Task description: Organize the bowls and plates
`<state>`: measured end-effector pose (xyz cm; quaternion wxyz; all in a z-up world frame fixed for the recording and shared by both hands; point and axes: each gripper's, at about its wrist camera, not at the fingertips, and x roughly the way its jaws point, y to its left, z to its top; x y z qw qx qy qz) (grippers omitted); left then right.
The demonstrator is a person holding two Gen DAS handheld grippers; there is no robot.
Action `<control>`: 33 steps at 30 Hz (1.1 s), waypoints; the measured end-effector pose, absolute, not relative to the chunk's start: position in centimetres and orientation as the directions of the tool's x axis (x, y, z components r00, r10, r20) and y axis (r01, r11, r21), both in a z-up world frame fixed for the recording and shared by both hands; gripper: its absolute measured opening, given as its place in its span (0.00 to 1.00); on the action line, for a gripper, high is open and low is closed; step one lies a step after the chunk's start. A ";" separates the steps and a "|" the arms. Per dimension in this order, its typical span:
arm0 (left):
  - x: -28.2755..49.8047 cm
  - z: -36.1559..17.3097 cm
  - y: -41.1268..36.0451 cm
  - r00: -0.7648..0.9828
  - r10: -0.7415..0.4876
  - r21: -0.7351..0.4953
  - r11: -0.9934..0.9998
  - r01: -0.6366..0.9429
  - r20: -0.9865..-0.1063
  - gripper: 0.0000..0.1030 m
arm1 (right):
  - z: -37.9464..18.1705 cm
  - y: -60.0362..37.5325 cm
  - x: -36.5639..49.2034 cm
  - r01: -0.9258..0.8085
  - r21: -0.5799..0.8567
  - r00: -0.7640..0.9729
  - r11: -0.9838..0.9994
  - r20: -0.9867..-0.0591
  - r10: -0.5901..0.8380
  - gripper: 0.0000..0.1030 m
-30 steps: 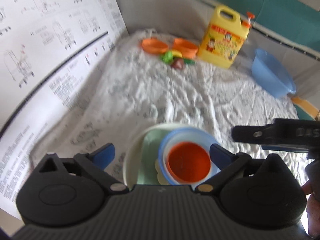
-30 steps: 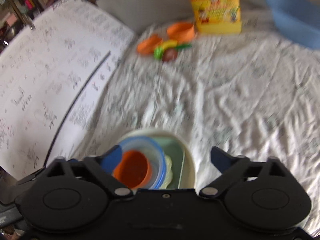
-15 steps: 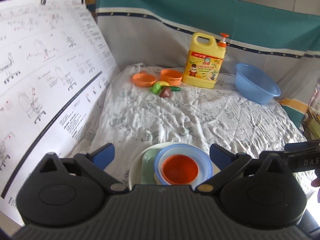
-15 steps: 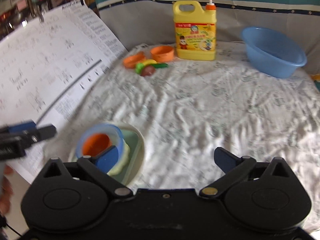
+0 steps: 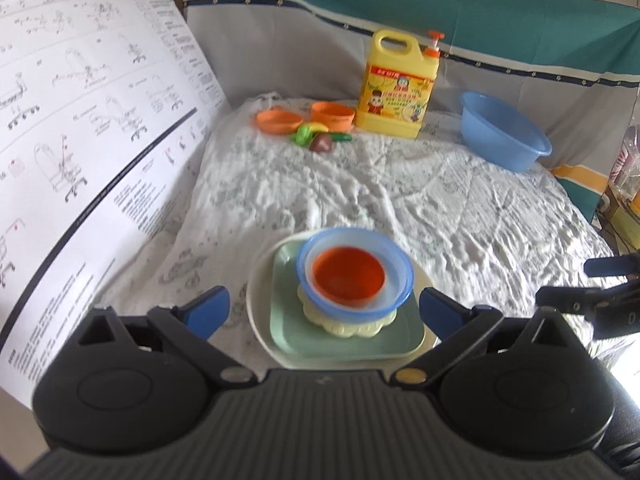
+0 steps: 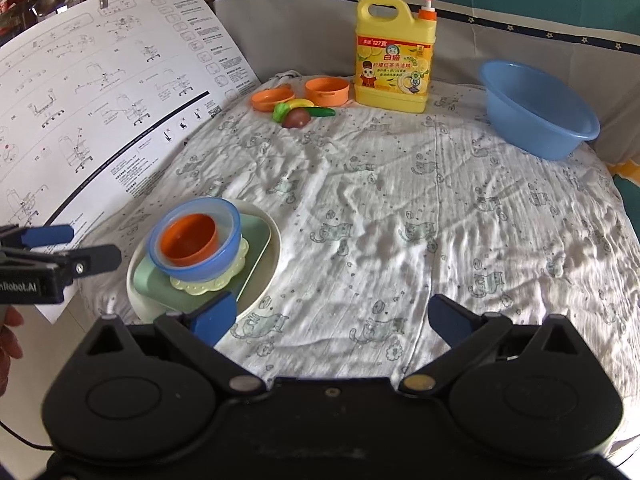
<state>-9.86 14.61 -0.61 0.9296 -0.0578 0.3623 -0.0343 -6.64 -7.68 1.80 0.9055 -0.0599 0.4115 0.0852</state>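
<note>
Left gripper (image 5: 322, 312) and right gripper (image 6: 332, 318) both spread wide, empty. Stacked orange bowl (image 6: 188, 240), blue bowl (image 6: 224, 256), plates (image 6: 262, 276) at near-left edge of crumpled printed cloth (image 6: 400, 220). Teal curtain (image 5: 440, 8) behind.

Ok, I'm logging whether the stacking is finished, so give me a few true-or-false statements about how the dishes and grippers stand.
1. The orange bowl sits inside the blue bowl. True.
2. The stack rests on a green square plate lying on a round cream plate. True.
3. The left gripper is clamped on the blue bowl's rim. False: its jaws are wide open and hold nothing.
4. The large blue basin holds the toy vegetables. False: they lie on the cloth beside the two orange dishes.
5. The right gripper is open and empty. True.
6. The yellow detergent jug lies on its side. False: it stands upright.
</note>
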 end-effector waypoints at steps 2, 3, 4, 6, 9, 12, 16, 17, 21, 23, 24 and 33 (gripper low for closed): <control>-10.0 -0.9 14.6 0.732 -0.097 -0.126 0.992 0.015 -0.674 1.00 | 1.7 -7.6 -6.7 -0.203 -0.037 0.645 0.978 -0.756 0.106 1.00; -10.1 -1.1 14.6 0.731 -0.091 -0.123 0.992 0.011 -0.676 1.00 | 1.7 -7.6 -6.8 -0.204 -0.036 0.643 0.978 -0.758 0.106 1.00; -10.1 -1.2 14.6 0.730 -0.084 -0.117 0.993 0.005 -0.678 1.00 | 1.6 -7.5 -6.8 -0.205 -0.035 0.640 0.978 -0.761 0.107 1.00; -10.2 -1.6 14.7 0.725 -0.069 -0.104 0.995 -0.004 -0.685 1.00 | 1.3 -7.4 -6.9 -0.209 -0.036 0.634 0.977 -0.766 0.107 1.00; -10.4 -2.1 14.6 0.718 -0.074 -0.105 0.995 0.001 -0.692 1.00 | 1.0 -7.3 -6.8 -0.213 -0.041 0.623 0.976 -0.775 0.103 1.00; -10.4 -2.6 14.3 0.705 -0.079 -0.101 0.995 0.010 -0.705 1.00 | 0.6 -7.1 -6.6 -0.221 -0.039 0.609 0.974 -0.786 0.107 1.00; -10.2 -3.1 14.0 0.692 -0.067 -0.085 0.996 0.009 -0.719 1.00 | 0.0 -6.4 -6.5 -0.244 -0.047 0.593 0.969 -0.798 0.110 1.00; -10.2 -3.2 13.9 0.689 -0.067 -0.084 0.996 0.009 -0.722 1.00 | -0.1 -6.3 -6.5 -0.250 -0.049 0.590 0.967 -0.800 0.112 1.00; -10.0 -3.5 13.9 0.679 -0.061 -0.080 0.997 0.004 -0.731 1.00 | -0.3 -6.0 -6.4 -0.260 -0.055 0.584 0.964 -0.804 0.111 1.00; -10.0 -3.7 13.9 0.675 -0.057 -0.078 0.997 0.000 -0.735 1.00 | -0.4 -6.1 -6.3 -0.258 -0.054 0.580 0.965 -0.807 0.110 1.00; -9.9 -3.8 13.9 0.674 -0.054 -0.075 0.997 -0.002 -0.737 1.00 | -0.4 -6.1 -6.3 -0.256 -0.053 0.579 0.965 -0.808 0.109 1.00; -9.8 -4.3 13.7 0.661 -0.053 -0.070 0.998 0.000 -0.748 1.00 | -0.8 -6.2 -6.0 -0.257 -0.053 0.567 0.965 -0.817 0.106 1.00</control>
